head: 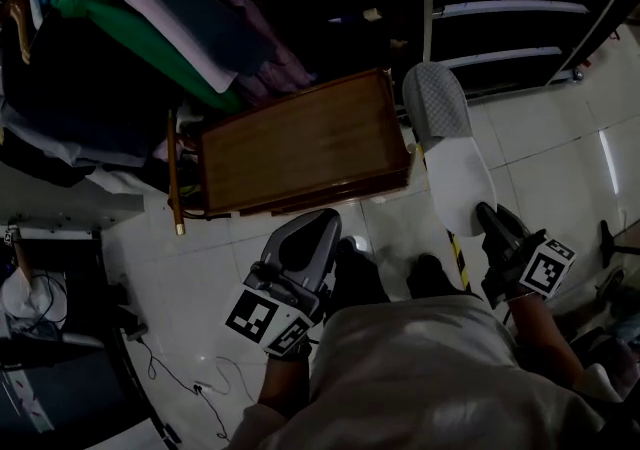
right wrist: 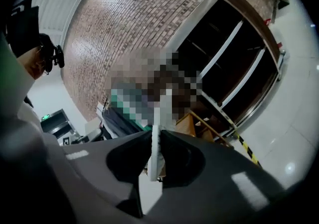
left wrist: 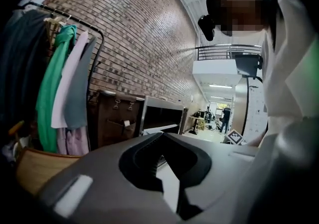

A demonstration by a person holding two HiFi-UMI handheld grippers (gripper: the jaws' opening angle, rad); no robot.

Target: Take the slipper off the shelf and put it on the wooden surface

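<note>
The slipper (head: 457,166), with a white sole and a grey mesh toe, hangs over the tiled floor just right of the wooden surface (head: 300,143). My right gripper (head: 485,219) is shut on its heel end. In the right gripper view the sole's thin white edge (right wrist: 155,144) stands upright between the closed jaws of the right gripper (right wrist: 157,136). My left gripper (head: 314,234) hovers low in front of the wooden surface, shut and empty. The left gripper view shows the jaws of the left gripper (left wrist: 162,139) meeting, with nothing between them. The dark shelf (head: 510,33) stands at the back right.
A clothes rack with a green garment (head: 120,28) and other clothes crowds the back left, beside the wooden surface. Cables (head: 170,373) trail on the white tiles at lower left. Yellow-black tape (head: 460,263) marks the floor under the slipper. A brick wall (left wrist: 129,34) stands behind.
</note>
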